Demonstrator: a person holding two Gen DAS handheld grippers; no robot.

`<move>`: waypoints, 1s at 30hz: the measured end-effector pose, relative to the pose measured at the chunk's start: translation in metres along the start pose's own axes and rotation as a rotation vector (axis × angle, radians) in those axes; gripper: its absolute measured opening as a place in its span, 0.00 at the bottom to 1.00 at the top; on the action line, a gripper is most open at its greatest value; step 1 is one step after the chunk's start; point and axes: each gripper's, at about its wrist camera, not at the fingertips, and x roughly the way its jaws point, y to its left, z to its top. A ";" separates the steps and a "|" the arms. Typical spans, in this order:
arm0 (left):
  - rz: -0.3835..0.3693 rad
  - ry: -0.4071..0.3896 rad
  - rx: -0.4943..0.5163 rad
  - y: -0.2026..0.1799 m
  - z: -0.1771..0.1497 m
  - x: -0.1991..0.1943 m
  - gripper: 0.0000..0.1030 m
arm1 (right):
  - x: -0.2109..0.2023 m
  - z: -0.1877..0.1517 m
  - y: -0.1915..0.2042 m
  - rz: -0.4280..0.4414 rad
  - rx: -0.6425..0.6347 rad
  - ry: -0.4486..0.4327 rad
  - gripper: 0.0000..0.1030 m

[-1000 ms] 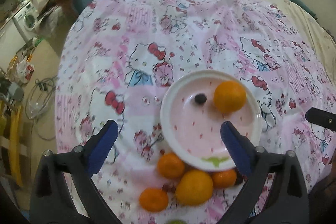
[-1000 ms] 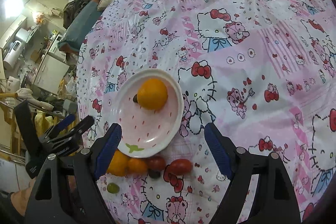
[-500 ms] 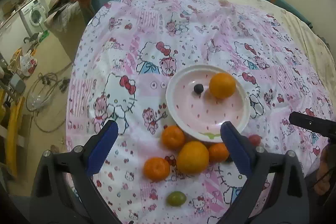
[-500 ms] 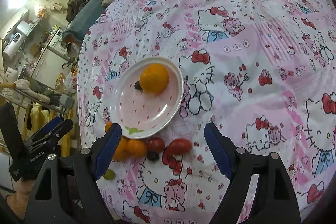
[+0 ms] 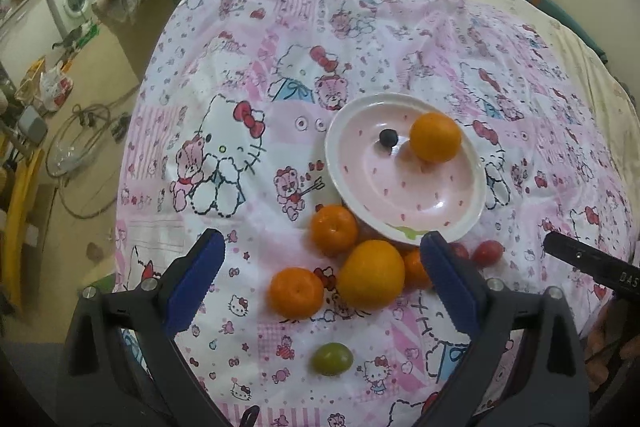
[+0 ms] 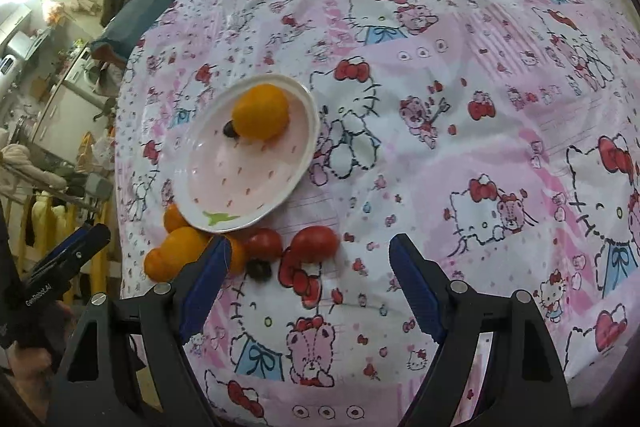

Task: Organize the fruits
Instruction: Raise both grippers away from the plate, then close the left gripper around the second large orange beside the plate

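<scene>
Cloth [image 5: 248,211]: one, pink printed, wrinkled | plate [image 5: 348,183]: one, round glossy pink, centre frame | oranges: five seen (one [image 5: 435,137] on plate, largest [image 5: 370,274] among four below rim) | tomatoes [image 6: 314,243]: two, smooth red | grape [image 5: 332,359]: one green | left gripper [image 5: 320,287], right gripper [image 6: 308,285]: both spread, empty.

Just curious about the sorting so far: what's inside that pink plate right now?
The pink plate holds one orange and a small dark berry. Nothing appears hidden; the other fruits lie outside it.
</scene>
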 end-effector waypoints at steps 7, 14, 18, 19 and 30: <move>-0.049 0.112 -0.092 0.014 -0.005 0.022 0.94 | 0.005 0.005 -0.010 0.012 0.068 0.002 0.81; -0.091 0.243 0.006 -0.022 -0.023 0.055 0.80 | 0.013 0.006 -0.016 0.018 0.109 0.035 0.81; -0.076 0.268 0.077 -0.040 -0.025 0.067 0.66 | 0.011 0.007 -0.017 0.025 0.110 0.034 0.81; -0.076 0.268 0.093 -0.044 -0.025 0.069 0.65 | 0.010 0.007 -0.018 0.025 0.111 0.033 0.81; -0.046 0.274 0.167 -0.053 -0.026 0.073 0.46 | 0.012 0.007 -0.024 0.024 0.134 0.045 0.81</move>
